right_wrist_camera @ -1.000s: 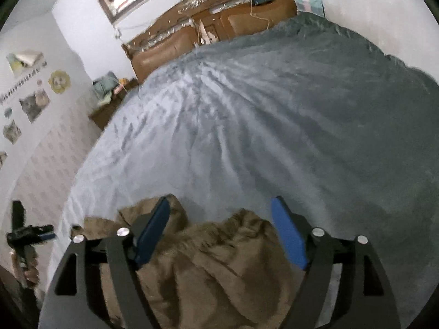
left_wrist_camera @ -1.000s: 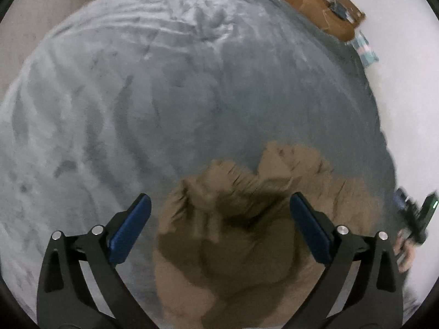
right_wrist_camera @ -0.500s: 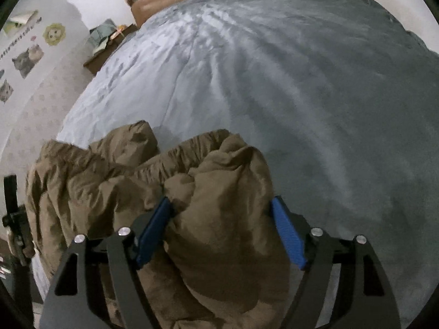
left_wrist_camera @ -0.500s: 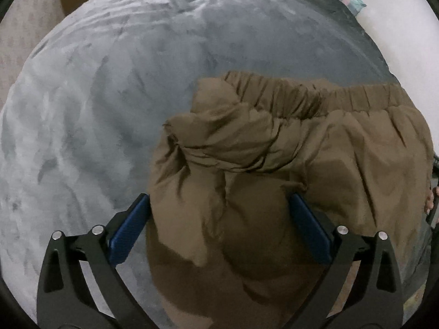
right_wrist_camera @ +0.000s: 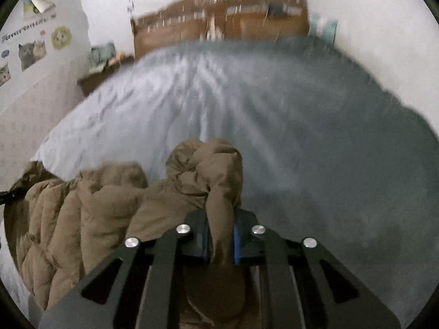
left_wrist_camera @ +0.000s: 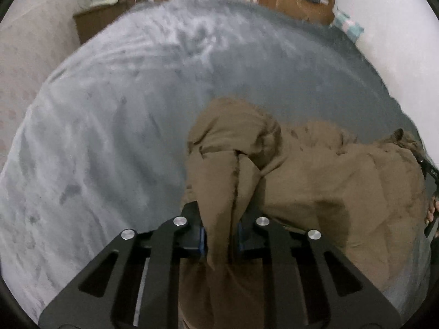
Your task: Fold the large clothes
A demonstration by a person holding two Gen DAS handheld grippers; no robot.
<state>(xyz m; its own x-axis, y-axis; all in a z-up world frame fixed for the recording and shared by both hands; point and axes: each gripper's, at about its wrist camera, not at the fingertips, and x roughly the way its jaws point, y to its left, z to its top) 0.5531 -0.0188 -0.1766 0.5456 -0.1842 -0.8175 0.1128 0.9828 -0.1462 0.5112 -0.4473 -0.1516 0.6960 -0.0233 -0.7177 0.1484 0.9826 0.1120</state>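
Left wrist view: left gripper (left_wrist_camera: 219, 235) and right gripper (right_wrist_camera: 221, 242) have both just closed, each clamped on a bunched end of the brown padded garment (left_wrist_camera: 323, 181) at the grey bed's (left_wrist_camera: 115, 126) near edge; lift evenly, keep tension, spread it flat.

The right gripper (right_wrist_camera: 221, 242), jaws just closed, pinches the brown padded garment (right_wrist_camera: 90, 208) above the grey bedspread (right_wrist_camera: 301, 126).
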